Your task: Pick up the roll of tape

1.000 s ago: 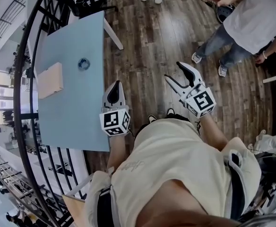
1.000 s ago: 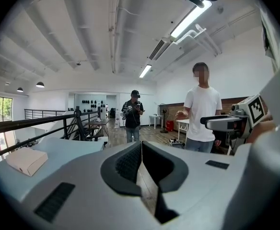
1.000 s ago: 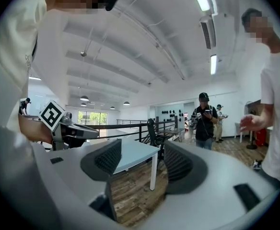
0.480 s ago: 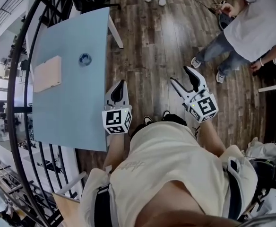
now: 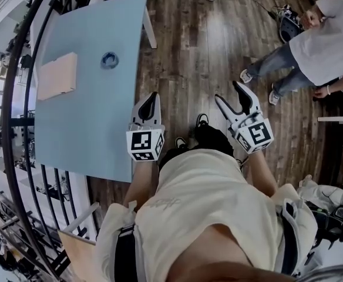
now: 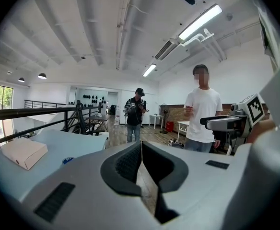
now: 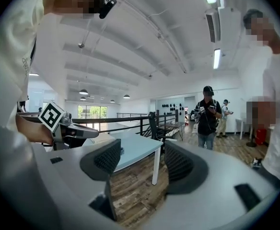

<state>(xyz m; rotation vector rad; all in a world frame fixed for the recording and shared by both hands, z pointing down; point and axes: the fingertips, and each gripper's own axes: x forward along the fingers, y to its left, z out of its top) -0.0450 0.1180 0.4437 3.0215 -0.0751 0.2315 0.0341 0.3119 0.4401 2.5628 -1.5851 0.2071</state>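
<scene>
The roll of tape lies flat on the light blue table, in its far half, with a closed cardboard box near it on the side toward the black railing. Neither tool touches it. The left gripper hangs at the table's near edge on the floor side, well apart from the roll. Its own view shows the two dark pads pressed together with nothing between them. From there the tape shows low on the tabletop, just beside the box. The right gripper is off the table, over the wooden floor. Its jaws have just been opening and now stand widely spread, with only floorboards and the table's corner between the pads. A bystander in a white T-shirt stands on the floor beyond the right gripper. Another person in black clothes and a cap stands farther back in the room.
</scene>
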